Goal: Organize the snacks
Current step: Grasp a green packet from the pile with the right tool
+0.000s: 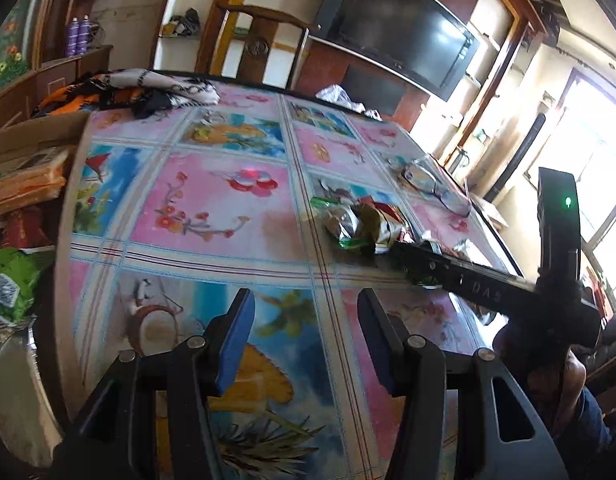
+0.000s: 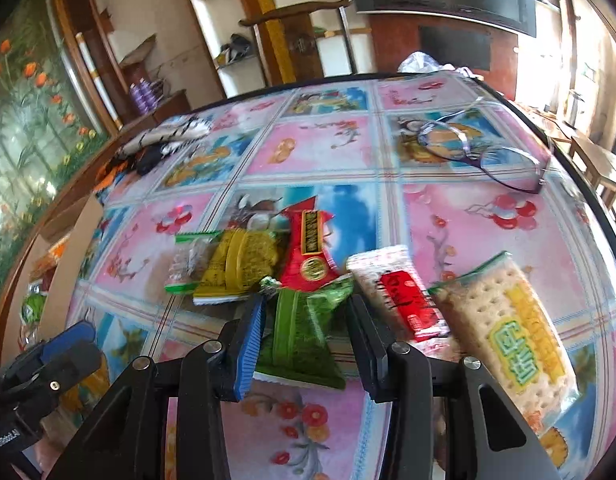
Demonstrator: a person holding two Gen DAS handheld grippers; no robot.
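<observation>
**A:** What's nearest on your left side?

**B:** My left gripper (image 1: 306,340) hangs over the flowered tablecloth (image 1: 228,216), jaws parted, nothing between the blue pads, just bare cloth under them. Further out I catch a crumpled heap of snack packets (image 1: 357,224), and my right gripper (image 1: 435,262) reaching in from the right edge, its tip at that heap.

**A:** And the right camera?

**B:** Much more there. My right gripper (image 2: 304,324) stands apart-jawed around a green packet (image 2: 304,332) lying flat on the cloth; the left pad looks to be right at its edge, the other finger clear of it, so it isn't clamped. Just right of that lie a white packet with a red label (image 2: 399,296) and a see-through bag of crackers (image 2: 507,328), neither of which the left camera makes out.

**A:** Beyond the green one?

**B:** A red packet (image 2: 311,248), a yellow packet (image 2: 240,268) and a small clear one with green ends (image 2: 190,262), overlapping in a row. The left view only gives me these as one jumble.

**A:** Farther still?

**B:** A pair of glasses (image 2: 483,156) toward the far right of the table, seen in both views. Folded patterned cloth (image 2: 176,134) at the far left edge. The left gripper's blue tip (image 2: 74,336) pokes in at the lower left.
</observation>
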